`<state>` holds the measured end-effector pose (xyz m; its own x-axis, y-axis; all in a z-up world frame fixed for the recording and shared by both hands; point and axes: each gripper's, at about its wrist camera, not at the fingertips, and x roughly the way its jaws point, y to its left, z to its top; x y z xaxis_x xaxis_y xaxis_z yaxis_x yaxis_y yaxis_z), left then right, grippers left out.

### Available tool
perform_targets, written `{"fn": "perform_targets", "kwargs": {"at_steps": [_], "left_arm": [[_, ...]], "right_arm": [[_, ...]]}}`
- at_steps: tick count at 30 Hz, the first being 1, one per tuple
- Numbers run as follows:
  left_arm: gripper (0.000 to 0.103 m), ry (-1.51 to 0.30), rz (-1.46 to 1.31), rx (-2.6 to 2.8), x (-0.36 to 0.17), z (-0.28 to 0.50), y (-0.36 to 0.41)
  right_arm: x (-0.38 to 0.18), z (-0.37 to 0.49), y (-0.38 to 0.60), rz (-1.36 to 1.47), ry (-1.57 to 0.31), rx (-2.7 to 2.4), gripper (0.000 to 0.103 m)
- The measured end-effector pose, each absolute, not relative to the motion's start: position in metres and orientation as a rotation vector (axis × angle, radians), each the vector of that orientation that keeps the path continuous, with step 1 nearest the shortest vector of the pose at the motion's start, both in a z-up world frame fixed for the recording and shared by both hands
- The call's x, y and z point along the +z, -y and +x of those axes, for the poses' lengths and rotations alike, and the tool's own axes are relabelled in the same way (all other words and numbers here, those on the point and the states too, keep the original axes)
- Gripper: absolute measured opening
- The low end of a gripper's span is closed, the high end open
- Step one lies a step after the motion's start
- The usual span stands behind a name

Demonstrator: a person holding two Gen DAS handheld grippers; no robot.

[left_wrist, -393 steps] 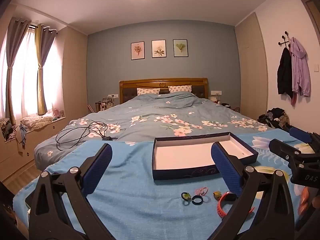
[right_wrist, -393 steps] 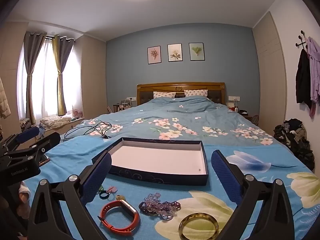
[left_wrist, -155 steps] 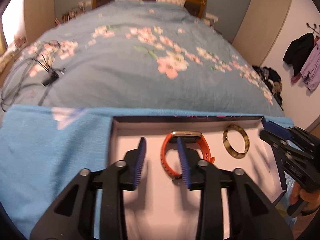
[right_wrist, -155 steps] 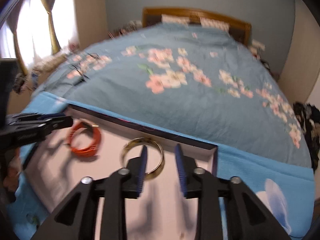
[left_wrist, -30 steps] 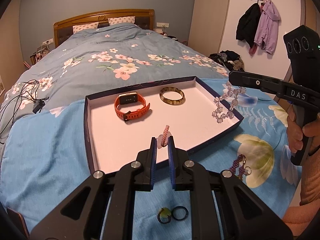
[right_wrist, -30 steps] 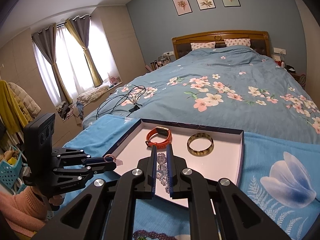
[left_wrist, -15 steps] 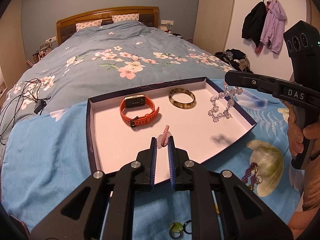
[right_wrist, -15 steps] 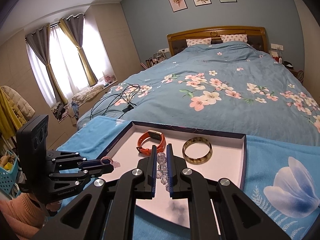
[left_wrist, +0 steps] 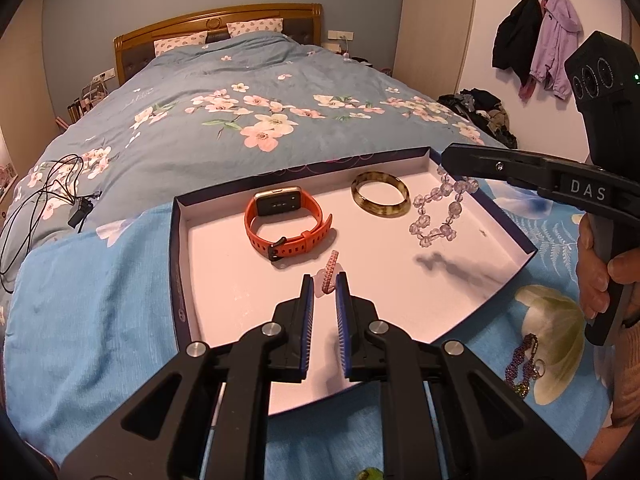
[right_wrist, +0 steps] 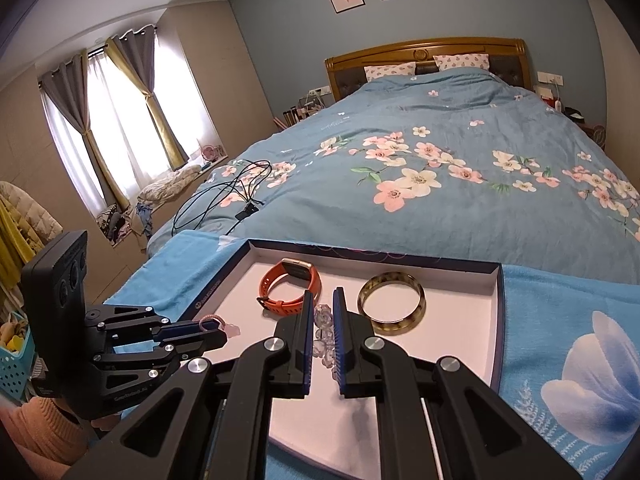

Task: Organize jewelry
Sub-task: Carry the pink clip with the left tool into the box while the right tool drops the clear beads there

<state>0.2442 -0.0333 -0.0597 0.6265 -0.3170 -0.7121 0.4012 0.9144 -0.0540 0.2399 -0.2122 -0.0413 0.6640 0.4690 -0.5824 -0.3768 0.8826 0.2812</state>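
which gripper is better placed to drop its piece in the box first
Probably the right gripper: its clear bead bracelet hangs low over the tray's floor beside the bangle. The left gripper holds its pink braided loop higher, near the front edge.

Your left black two-finger gripper (left_wrist: 324, 280): clamped, tilted down | your right black two-finger gripper (right_wrist: 322, 300): clamped, tilted down
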Motion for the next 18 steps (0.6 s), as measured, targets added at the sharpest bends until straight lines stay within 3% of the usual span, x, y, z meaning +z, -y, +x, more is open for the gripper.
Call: {"fn": "perform_targets", "kwargs": {"at_steps": [18], "left_arm": [[0.011, -0.861, 0.113, -0.392, -0.078, 0.274, 0.039]], "right_arm": [[-0.061, 0.266, 0.208, 0.131, -0.737, 0.466, 0.008]]}}
